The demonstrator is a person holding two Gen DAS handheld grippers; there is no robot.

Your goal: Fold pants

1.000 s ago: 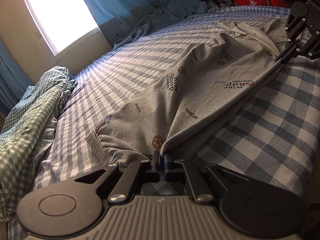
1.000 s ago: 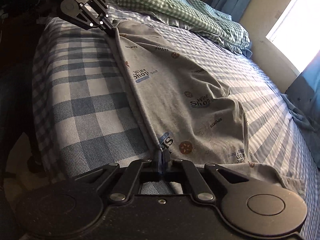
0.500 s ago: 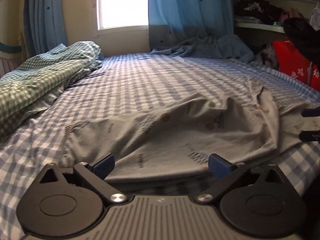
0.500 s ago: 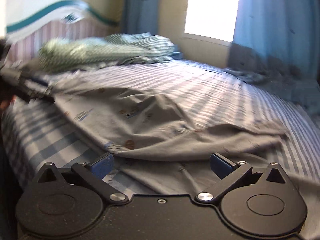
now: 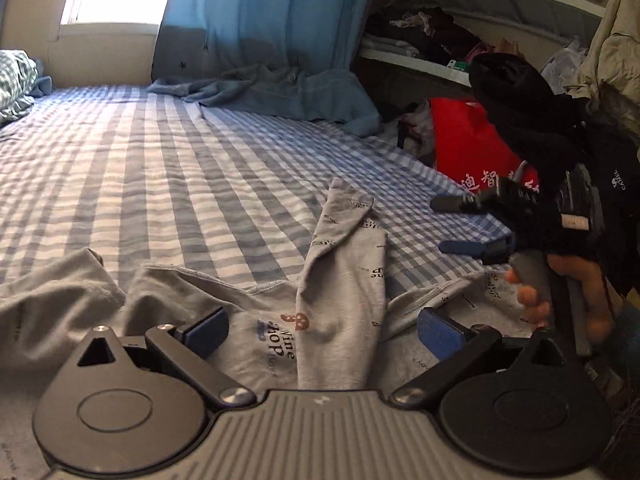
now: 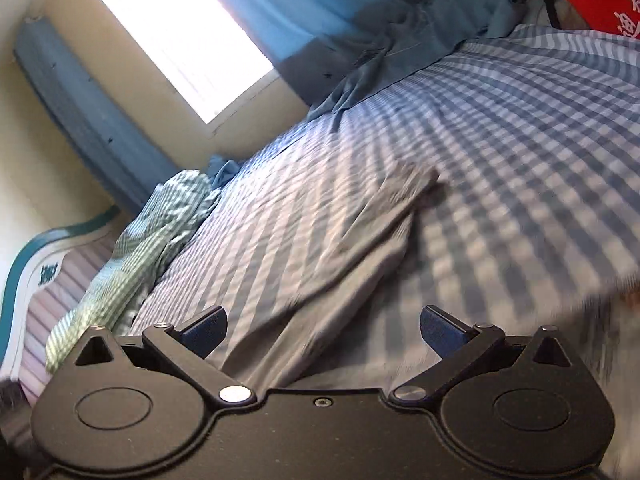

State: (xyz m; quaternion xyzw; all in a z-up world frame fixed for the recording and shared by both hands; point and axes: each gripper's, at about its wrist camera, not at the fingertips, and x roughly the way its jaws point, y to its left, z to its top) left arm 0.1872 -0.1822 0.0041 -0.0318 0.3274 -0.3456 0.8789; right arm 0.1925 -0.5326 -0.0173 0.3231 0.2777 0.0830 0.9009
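Observation:
The grey printed pants (image 5: 340, 280) lie rumpled on the blue checked bed (image 5: 180, 160), one leg end folded up toward the middle. My left gripper (image 5: 324, 332) hovers open just over the pants with nothing between its blue pads. In the left wrist view a hand (image 5: 576, 296) holds my right gripper (image 5: 456, 224) at the right, over the bed's edge; it is open and empty. The right wrist view is tilted and blurred. There my right gripper (image 6: 323, 332) stands open above a long grey pants leg (image 6: 340, 252) stretched across the sheet.
A blue garment (image 5: 288, 92) lies at the far side of the bed under the blue curtain (image 5: 272, 12). A red bag (image 5: 472, 148) and cluttered shelves (image 5: 440, 40) stand at the right. A green checked quilt (image 6: 132, 248) is heaped by the headboard (image 6: 36, 280).
Both grippers were shut on the pants' edge a second ago; they opened and let go. The pants dropped onto the bed. Both cameras swung round and the right one rolled.

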